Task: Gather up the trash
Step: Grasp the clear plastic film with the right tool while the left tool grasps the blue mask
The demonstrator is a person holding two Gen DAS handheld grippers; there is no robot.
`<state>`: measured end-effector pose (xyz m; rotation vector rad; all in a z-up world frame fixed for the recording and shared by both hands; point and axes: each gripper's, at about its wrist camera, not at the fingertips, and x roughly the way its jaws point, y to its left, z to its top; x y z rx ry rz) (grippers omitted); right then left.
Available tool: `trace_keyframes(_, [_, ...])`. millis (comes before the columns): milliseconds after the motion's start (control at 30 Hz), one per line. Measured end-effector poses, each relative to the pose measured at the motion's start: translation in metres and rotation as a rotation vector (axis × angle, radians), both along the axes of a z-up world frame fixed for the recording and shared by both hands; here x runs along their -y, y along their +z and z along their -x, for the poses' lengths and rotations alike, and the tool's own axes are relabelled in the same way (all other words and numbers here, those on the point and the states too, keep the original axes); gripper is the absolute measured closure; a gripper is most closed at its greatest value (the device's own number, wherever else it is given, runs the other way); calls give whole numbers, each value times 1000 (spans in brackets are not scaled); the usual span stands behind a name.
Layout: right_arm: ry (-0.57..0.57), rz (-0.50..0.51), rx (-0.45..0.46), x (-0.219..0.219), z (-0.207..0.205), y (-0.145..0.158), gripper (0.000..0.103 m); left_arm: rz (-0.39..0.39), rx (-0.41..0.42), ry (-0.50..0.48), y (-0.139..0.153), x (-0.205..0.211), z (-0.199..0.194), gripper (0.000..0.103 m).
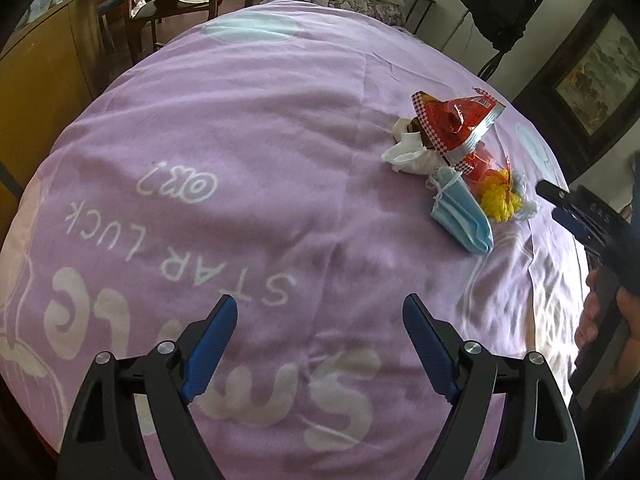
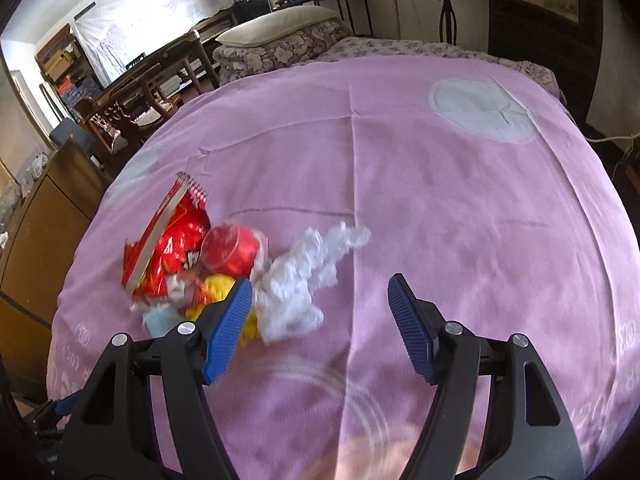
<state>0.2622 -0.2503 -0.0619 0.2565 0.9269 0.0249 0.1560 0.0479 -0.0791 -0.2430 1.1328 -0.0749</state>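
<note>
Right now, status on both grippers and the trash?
Left gripper open, empty. Right gripper open, empty, beside trash pile. Pile lies on blanket. Nothing in the way.

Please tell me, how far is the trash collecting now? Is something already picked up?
Nothing looks collected yet. The trash lies in one pile on the blanket: snack bag, face mask, white tissue, red lid. Both the left gripper and right gripper are open and empty; the right is closest to the pile. Every piece is left to pick up.
</note>
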Motion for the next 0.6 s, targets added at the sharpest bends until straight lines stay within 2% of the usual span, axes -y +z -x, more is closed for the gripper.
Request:
trace_keyframes(67, [11, -2, -22, -5, -13, -6, 37, -4, -4, -3, -1, 3, -4, 20])
trace_keyframes(200, [45, 25, -91, -17, -30, -21, 49, -12, -13, -12, -4, 7, -9, 20])
trace_keyframes(300, [76, 15, -132, -21, -33, -34, 67, -13, -18, -12, -5, 9, -12, 20])
trace_keyframes(400, [98, -2, -111, -18, -28, -33, 88, -10, -20, -17, -4, 11, -13, 20])
trace_keyframes(600, [30, -36, -14, 15, 8, -5, 89, -17, -4, -38, 4, 21, -13, 19])
